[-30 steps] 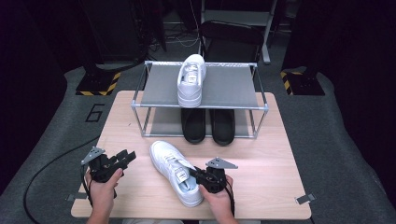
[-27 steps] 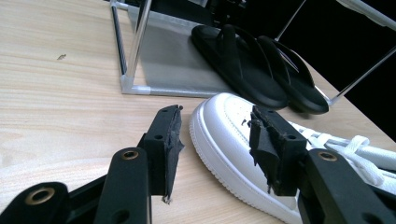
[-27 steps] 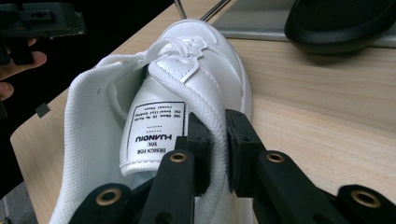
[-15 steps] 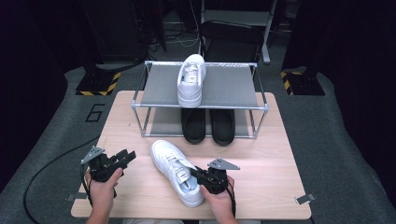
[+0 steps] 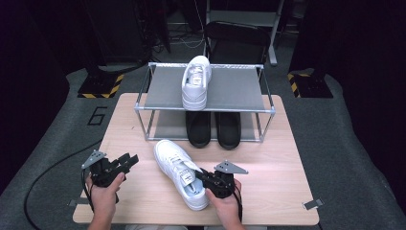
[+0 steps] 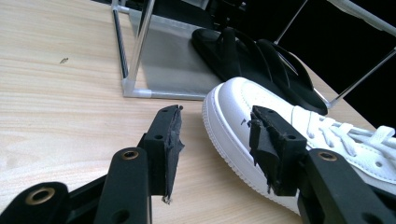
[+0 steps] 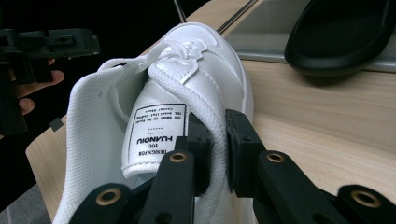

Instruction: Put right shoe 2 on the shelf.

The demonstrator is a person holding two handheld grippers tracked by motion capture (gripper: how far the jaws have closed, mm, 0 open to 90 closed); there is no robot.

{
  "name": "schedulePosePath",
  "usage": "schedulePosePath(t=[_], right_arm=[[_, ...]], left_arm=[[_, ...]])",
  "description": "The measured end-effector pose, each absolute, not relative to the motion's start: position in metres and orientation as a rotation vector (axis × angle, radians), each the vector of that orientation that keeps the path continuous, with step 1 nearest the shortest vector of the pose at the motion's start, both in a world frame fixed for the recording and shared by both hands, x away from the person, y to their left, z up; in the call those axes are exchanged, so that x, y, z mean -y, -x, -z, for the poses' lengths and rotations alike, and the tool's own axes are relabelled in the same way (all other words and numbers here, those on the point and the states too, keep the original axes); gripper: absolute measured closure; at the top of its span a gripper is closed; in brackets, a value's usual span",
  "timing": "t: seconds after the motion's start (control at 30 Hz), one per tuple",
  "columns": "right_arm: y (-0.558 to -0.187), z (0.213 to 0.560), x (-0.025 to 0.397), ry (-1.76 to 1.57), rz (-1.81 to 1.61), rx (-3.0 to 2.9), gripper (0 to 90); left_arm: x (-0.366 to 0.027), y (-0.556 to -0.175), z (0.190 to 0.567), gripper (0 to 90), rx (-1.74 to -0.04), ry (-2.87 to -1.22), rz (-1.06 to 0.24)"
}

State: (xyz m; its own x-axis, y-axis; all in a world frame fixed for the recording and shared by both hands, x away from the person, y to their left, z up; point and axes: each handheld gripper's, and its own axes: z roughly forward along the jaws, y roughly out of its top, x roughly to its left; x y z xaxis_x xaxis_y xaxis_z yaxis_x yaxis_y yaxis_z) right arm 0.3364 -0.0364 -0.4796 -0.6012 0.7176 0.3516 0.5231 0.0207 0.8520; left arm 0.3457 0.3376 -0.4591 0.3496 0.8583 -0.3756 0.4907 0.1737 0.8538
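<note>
Item: white sneaker [image 5: 181,173], lying on the worktop [image 5: 268,191] in the near middle, in front of the two-tier shoe rack [image 5: 206,109]. Long axis: diagonal, toe toward the far left and the rack, heel toward the near right. Right tongs [image 5: 207,179]: at the heel end, jaws closed on the sneaker's padded collar beside the tongue label, one jaw inside the opening and one outside. Left tongs [image 5: 129,160]: open wide, empty, resting to the left of the sneaker; in the left gripper view the toe cap [image 6: 243,116] sits just beyond the far jaw, near but not touching. Nearer hand: the right, already holding the sneaker; the left is near the toe only. Matching item: second white sneaker [image 5: 196,82] on the rack's top shelf, toe pointing far, with bare shelf on both sides. Also present: black slippers [image 5: 214,128] on the lower shelf. Judgement: placing beside its mate would call for lifting the sneaker far and turning its axis to run near-to-far.
</note>
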Motion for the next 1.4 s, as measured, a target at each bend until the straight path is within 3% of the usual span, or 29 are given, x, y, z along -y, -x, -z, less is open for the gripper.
schedulePosePath(t=[1.4], right_arm=[[-0.321,0.411,0.05,-1.119,-1.849,-1.906,80.9]], left_arm=[[-0.34,-0.341,0.464,52.1,-1.32,-1.443,-0.396]])
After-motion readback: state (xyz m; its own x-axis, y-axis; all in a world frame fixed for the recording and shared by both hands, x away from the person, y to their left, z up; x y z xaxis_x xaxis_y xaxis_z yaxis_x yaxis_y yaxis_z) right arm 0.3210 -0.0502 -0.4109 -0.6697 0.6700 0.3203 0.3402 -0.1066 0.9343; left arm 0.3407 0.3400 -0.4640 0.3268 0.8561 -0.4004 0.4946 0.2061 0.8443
